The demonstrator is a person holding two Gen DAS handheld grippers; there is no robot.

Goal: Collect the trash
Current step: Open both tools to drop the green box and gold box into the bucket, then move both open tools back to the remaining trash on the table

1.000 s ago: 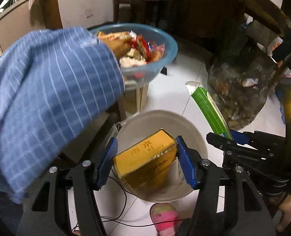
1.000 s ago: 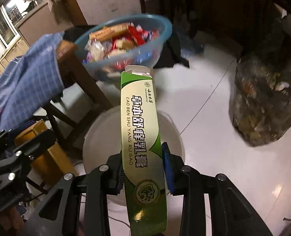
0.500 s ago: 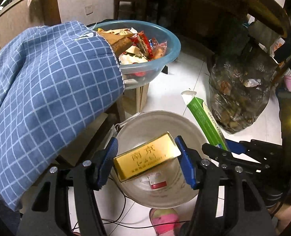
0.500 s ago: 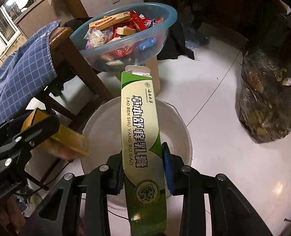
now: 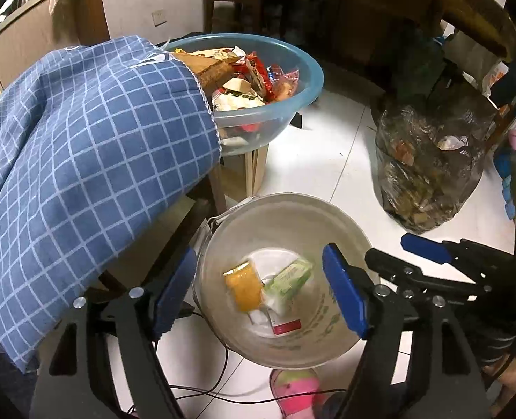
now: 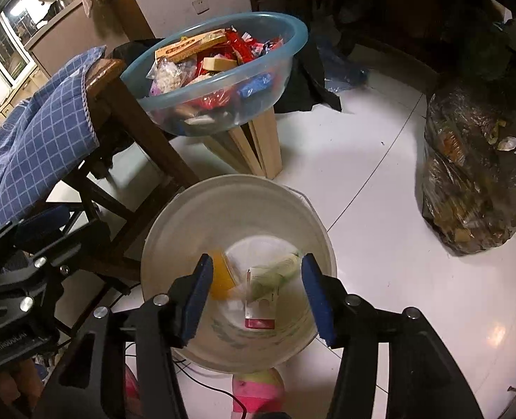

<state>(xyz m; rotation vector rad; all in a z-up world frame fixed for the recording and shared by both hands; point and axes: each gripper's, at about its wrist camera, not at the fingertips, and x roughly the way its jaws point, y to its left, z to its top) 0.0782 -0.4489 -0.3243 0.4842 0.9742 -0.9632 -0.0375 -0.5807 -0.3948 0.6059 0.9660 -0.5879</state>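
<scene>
Both grippers hang over the white bucket (image 5: 219,241) on the tiled floor (image 6: 380,192), the left gripper (image 5: 258,288) with its blue fingers (image 5: 343,295) spread wide and holding nothing, the right gripper (image 6: 256,288) likewise wide and empty. Inside the bucket lie the yellow box (image 5: 243,286) and the green carton (image 5: 287,279), both blurred, beside a red-and-white packet (image 6: 260,309) at the bottom. Behind it a blue bowl (image 6: 286,66) heaped with wrappers sits on a wooden stool (image 6: 261,146), near a blue checked cloth (image 5: 83,157) and a full dark trash bag (image 6: 474,171).
</scene>
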